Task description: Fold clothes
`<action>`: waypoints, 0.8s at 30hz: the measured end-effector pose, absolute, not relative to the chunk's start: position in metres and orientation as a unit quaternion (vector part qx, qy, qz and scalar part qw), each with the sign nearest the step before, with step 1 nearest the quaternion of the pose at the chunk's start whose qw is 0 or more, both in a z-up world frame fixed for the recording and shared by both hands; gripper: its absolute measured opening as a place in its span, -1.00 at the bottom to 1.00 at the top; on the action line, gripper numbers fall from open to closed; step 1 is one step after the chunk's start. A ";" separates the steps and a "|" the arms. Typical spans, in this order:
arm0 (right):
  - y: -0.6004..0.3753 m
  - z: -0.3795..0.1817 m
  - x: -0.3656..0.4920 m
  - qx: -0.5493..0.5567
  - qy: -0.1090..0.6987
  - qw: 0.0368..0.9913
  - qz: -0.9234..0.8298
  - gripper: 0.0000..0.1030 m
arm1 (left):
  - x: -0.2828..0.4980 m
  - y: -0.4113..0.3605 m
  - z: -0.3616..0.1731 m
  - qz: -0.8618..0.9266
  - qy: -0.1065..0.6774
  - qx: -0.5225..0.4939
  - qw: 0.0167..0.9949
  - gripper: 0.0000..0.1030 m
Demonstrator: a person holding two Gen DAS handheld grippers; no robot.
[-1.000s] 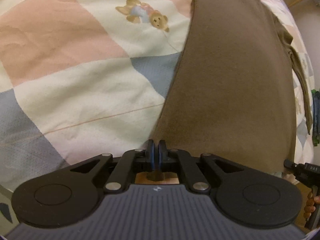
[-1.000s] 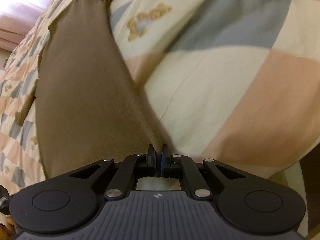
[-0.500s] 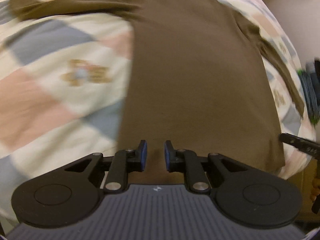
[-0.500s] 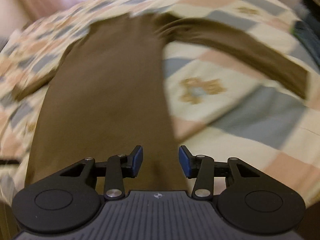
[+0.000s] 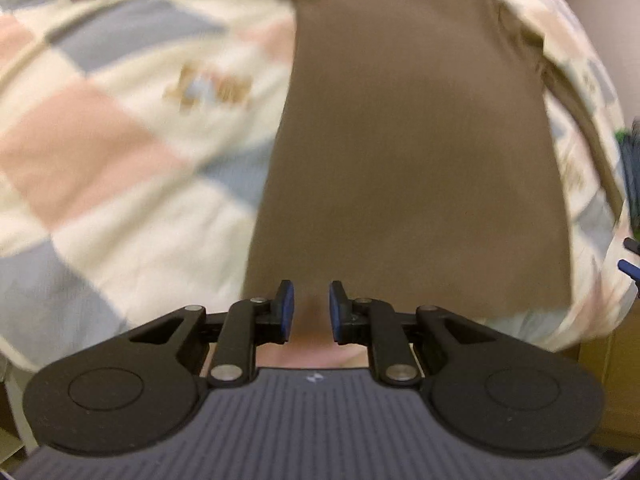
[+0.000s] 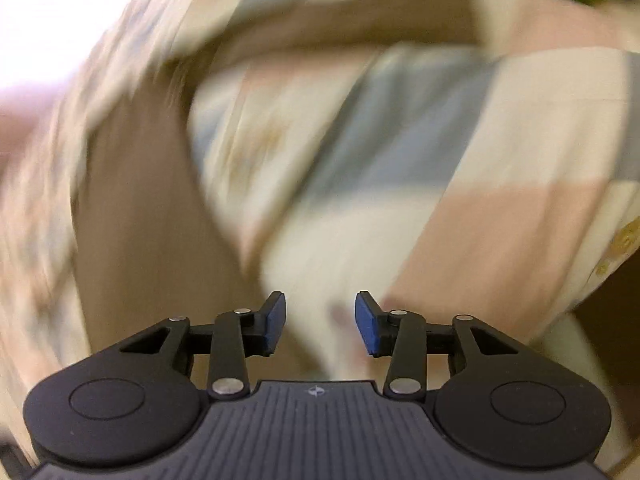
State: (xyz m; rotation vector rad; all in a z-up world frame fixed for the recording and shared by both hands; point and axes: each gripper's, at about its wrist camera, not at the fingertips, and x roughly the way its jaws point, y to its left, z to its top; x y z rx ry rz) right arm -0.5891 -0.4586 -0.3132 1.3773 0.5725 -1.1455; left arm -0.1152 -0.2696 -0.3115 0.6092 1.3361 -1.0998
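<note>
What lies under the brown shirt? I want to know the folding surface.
The brown shirt lies spread flat on a patchwork quilt of pink, cream and grey-blue squares with a bear print. The quilt shows on both sides; whatever is beneath the shirt's middle is covered.

One brown long-sleeved shirt (image 5: 408, 152) lies on one checked quilt (image 5: 120, 184), with one bear print (image 5: 208, 88) showing left of it. Two grippers appear.
</note>
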 end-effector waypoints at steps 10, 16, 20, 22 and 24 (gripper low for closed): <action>-0.606 -0.346 -0.684 0.574 0.190 0.511 -0.611 0.11 | -0.157 -0.337 -0.295 -0.470 0.585 0.229 0.620 -0.65; -0.635 -0.383 -0.672 0.605 0.182 0.506 -0.588 -0.93 | -0.159 -0.351 -0.297 -0.440 0.597 0.224 0.632 -0.65; -0.637 -0.349 -0.678 0.546 0.194 0.559 -0.592 -0.90 | -0.151 -0.348 -0.289 -0.424 0.598 0.206 0.648 -0.65; -0.631 -0.333 -0.692 0.532 0.185 0.560 -0.607 -0.91 | -0.148 -0.346 -0.289 -0.415 0.602 0.200 0.652 -0.65; -0.630 -0.332 -0.702 0.528 0.200 0.546 -0.619 -0.91 | -0.148 -0.347 -0.290 -0.412 0.606 0.196 0.651 -0.65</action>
